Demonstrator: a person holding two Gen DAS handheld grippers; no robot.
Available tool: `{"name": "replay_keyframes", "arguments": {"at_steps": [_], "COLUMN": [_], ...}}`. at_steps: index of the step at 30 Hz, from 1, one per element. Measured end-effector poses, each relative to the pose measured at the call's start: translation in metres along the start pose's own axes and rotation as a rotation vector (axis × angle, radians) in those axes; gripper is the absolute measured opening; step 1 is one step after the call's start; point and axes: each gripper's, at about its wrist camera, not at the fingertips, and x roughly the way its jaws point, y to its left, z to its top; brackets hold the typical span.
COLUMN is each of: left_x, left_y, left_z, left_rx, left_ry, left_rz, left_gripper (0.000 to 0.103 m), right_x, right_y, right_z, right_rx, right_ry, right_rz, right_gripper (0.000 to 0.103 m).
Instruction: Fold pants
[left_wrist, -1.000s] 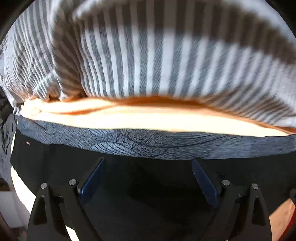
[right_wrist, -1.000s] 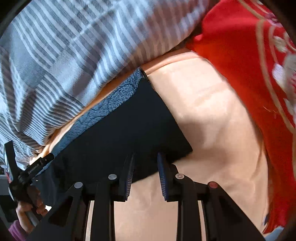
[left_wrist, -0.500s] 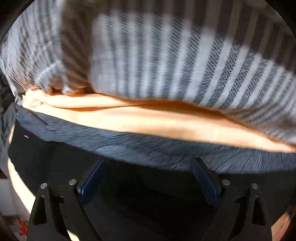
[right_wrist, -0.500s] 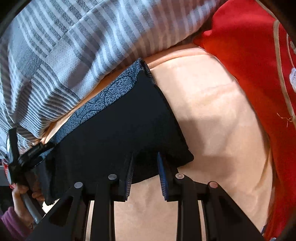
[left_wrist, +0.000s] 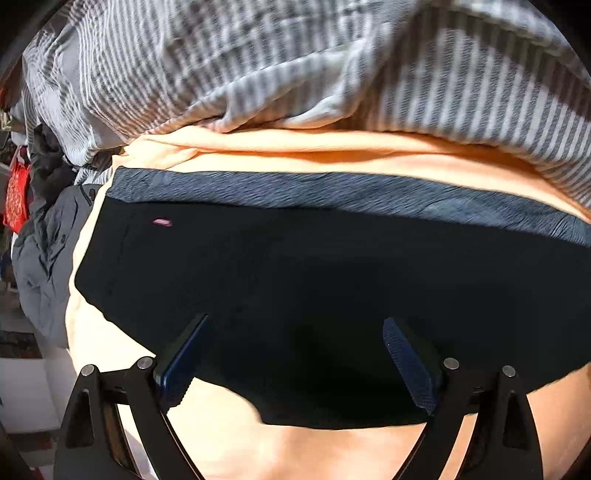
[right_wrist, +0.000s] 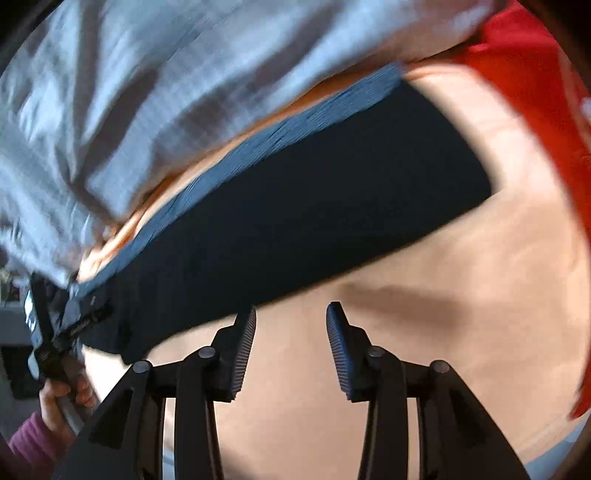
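Note:
The black pants (left_wrist: 295, 280) lie folded flat on a peach sheet (left_wrist: 229, 439), with a blue-grey patterned waistband (left_wrist: 332, 192) along the far edge. My left gripper (left_wrist: 295, 347) is open and empty, its fingers hovering over the near edge of the pants. In the right wrist view the pants (right_wrist: 295, 225) run as a dark band from lower left to upper right. My right gripper (right_wrist: 291, 332) is open and empty, just off the near edge of the pants over the sheet. The left gripper (right_wrist: 55, 332) shows there at the far left, held by a hand.
A grey-and-white striped blanket (left_wrist: 295, 66) is bunched behind the pants. A red cloth (right_wrist: 535, 85) lies at the right. A grey jacket (left_wrist: 44, 258) and other clothes are piled at the left edge of the bed.
My right gripper has opened, let go of the pants' edge and drawn back. My left gripper has pulled back, so more of the pants and sheet show.

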Motion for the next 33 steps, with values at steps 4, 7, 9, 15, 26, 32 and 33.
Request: {"name": "replay_keyframes", "arguments": {"at_steps": [4,7,9,15,26,32,33], "left_x": [0.011,0.005,0.013,0.022,0.075,0.078,0.079], "left_y": [0.018,0.027,0.044,0.083,0.135,0.138,0.139], "left_z": [-0.003,-0.009,-0.008,-0.005,-0.013,-0.011,-0.010], "left_rx": [0.033,0.056,0.073,0.077,0.056,0.083,0.084], "left_ry": [-0.003,-0.010,-0.020,-0.039,-0.045,-0.047,-0.045], "left_rz": [-0.021,-0.041,-0.044,-0.101,-0.143,-0.153,-0.154], "left_gripper": [0.094,0.094,0.094,0.094,0.103,0.103,0.103], "right_x": [0.031,0.054,0.067,0.121,0.188,0.197,0.192], "right_y": [0.054,0.091,0.113,0.191,0.258,0.267,0.263], "right_z": [-0.031,-0.050,-0.065,-0.104,-0.130,-0.122,-0.121], "right_rx": [-0.048,-0.026,-0.018,-0.038,-0.042,-0.003,0.003], "right_ry": [0.075,0.103,0.115,0.180,0.195,0.203,0.199], "right_rz": [0.058,0.143,0.194,0.367,0.404,0.392,0.381], "right_gripper": [0.044,0.044,0.044,0.044,0.044,0.035,0.019]}}
